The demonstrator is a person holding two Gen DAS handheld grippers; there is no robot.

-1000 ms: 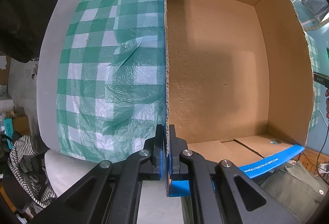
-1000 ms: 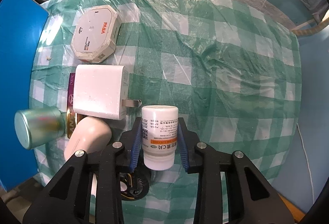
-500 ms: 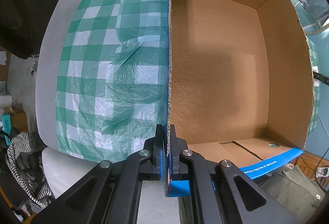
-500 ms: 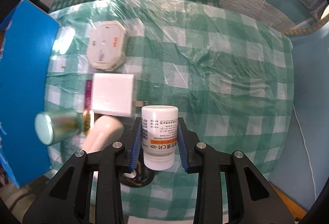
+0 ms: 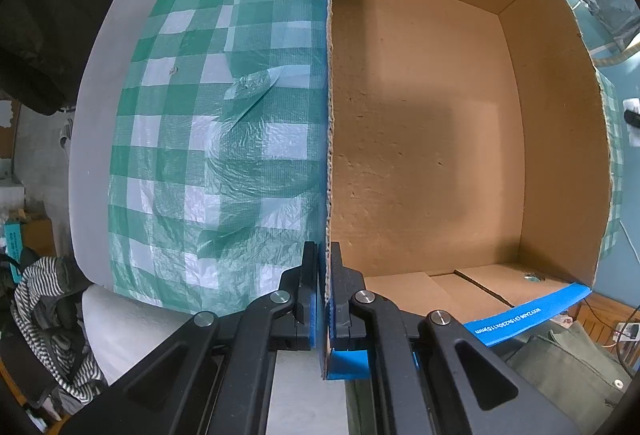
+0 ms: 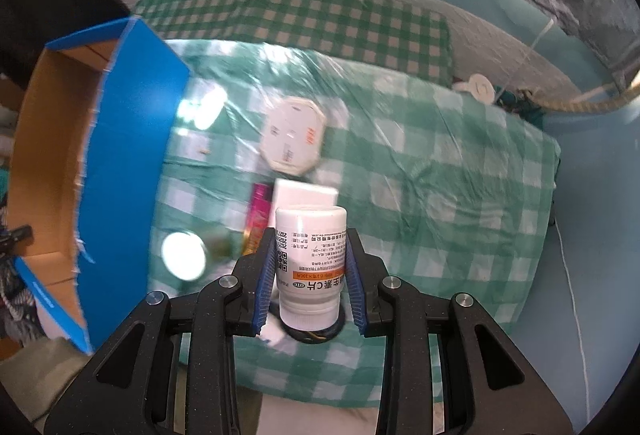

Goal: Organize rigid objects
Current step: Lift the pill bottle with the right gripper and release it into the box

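My left gripper (image 5: 325,267) is shut on the near left wall of an open cardboard box (image 5: 424,139), blue outside and brown inside, with nothing visible inside. My right gripper (image 6: 310,263) is shut on a white pill bottle (image 6: 310,259) and holds it above the green checked cloth. Below it on the cloth lie a white octagonal case (image 6: 293,139), a white charger block (image 6: 304,193), a pink and gold packet (image 6: 256,219) and a metal can (image 6: 184,255). The box also shows at the left of the right wrist view (image 6: 124,163).
The green checked plastic cloth (image 5: 216,139) covers the table, with bare grey table edge (image 5: 92,123) at its left. A white round plug and cord (image 6: 482,89) lie at the far right. Striped clothing (image 5: 48,307) sits below the table's left edge.
My right gripper has lifted the pill bottle well above the cloth and pulled back, so the objects look smaller and the box's open top has come into view. My left gripper keeps its hold on the box wall.
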